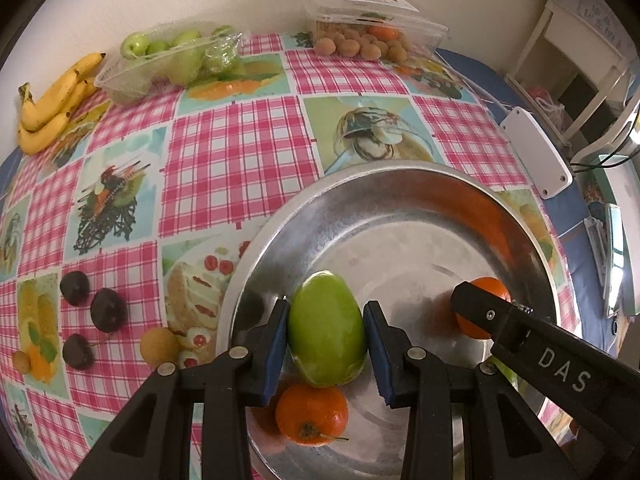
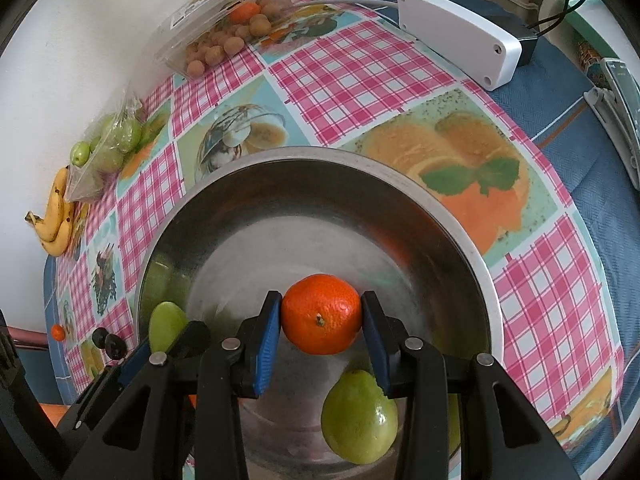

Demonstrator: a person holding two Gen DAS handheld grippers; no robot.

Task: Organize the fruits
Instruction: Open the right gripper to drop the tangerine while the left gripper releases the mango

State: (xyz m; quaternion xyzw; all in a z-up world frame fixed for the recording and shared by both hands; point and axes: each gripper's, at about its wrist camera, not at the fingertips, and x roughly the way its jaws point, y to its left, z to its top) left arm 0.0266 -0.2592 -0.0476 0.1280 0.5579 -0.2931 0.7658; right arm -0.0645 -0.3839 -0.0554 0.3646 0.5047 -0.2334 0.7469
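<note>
My left gripper [image 1: 326, 322] is shut on a smooth green fruit [image 1: 326, 330], held over the near side of a wide metal bowl [image 1: 400, 170]. Under it, a mandarin [image 1: 311, 414] lies on the bowl's floor. My right gripper [image 2: 321, 316] is shut on another mandarin [image 2: 321, 314] above the middle of the same bowl [image 2: 320, 154]. A second green fruit [image 2: 359, 416] rests in the bowl below it. In the left wrist view, a finger of the right gripper [image 1: 486, 312] partly hides its mandarin [image 1: 489, 286]. The left gripper's green fruit [image 2: 166, 328] shows at lower left in the right wrist view.
On the checked cloth lie bananas [image 1: 52, 100], a clear tray of green fruits [image 1: 168, 60] and a clear box of small brown fruits [image 1: 360, 42] by the wall. Dark plums [image 1: 108, 310] and a small yellow fruit [image 1: 159, 347] sit left of the bowl. A white box [image 1: 536, 152] lies at the right.
</note>
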